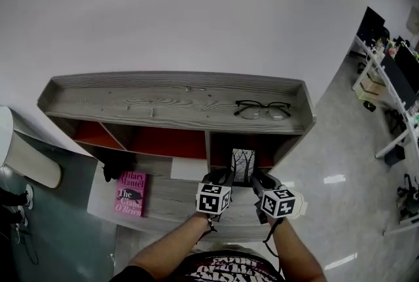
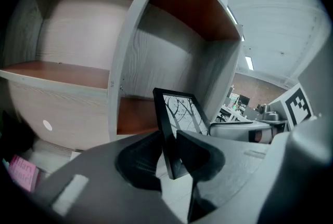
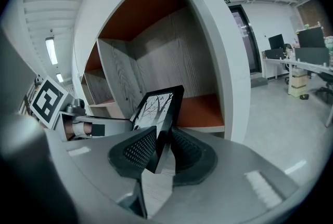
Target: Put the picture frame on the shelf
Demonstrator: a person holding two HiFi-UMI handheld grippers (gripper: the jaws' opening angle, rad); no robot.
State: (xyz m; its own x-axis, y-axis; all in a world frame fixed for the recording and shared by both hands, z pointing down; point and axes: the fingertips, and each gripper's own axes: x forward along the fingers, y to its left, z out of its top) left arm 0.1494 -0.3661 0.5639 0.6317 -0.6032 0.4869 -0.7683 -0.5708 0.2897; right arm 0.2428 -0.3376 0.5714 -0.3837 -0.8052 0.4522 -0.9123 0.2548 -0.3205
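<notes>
Gripping, left gripper (image 2: 167, 149): jaws pinch the left edge of the frame (image 2: 179, 113).
Gripping, right gripper (image 3: 160, 146): jaws pinch the frame's right edge.
Frame: upright between both grippers, at the mouth of the right bay (image 1: 263, 146).
Right bay: orange-lined; frame not seen resting inside.
Shelf (image 1: 163, 103) top: glasses (image 1: 262, 109) lie at right.
Lower board (image 1: 177, 197): pink book (image 1: 131, 193) lies flat at left; dark item (image 1: 118, 163) behind it, kind unclear.
</notes>
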